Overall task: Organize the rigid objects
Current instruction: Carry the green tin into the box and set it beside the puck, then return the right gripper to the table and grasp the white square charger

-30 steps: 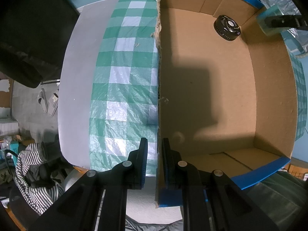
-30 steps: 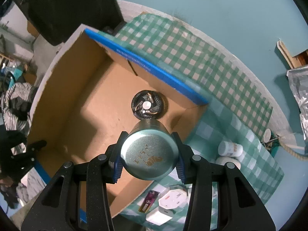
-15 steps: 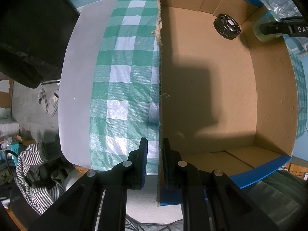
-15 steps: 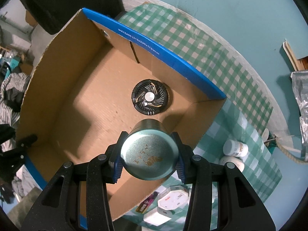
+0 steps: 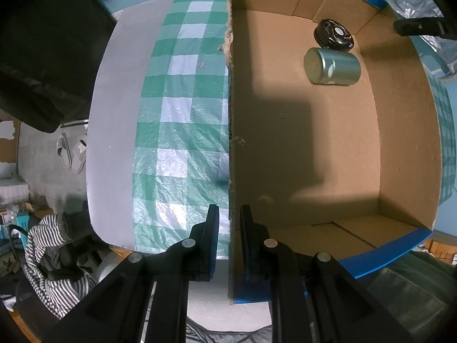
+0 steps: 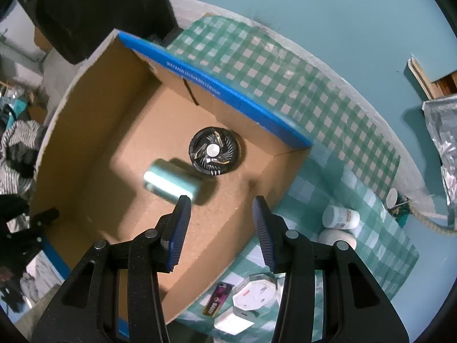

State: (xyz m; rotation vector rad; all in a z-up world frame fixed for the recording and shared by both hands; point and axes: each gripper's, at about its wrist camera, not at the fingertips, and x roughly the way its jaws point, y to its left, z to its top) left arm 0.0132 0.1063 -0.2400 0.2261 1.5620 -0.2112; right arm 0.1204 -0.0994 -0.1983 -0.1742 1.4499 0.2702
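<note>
A teal metal tin (image 5: pixel 331 66) lies on its side on the floor of the open cardboard box (image 5: pixel 400 148), next to a black round fan (image 5: pixel 333 33). In the right wrist view the tin (image 6: pixel 170 182) is blurred, beside the fan (image 6: pixel 213 151). My right gripper (image 6: pixel 220 230) is open and empty above the box (image 6: pixel 94 131). My left gripper (image 5: pixel 229 241) is shut on the box's near side wall.
The box stands on a green checked cloth (image 5: pixel 174 120) on a grey table. Outside the box lie white plugs (image 6: pixel 248 300), a small dark pack (image 6: pixel 218 298) and white jars (image 6: pixel 341 218). A striped garment (image 5: pixel 48 257) lies beyond the table's edge.
My right gripper has opened and let go of the teal tin. The tin has dropped into the box and lies by the fan. The left gripper has not moved.
</note>
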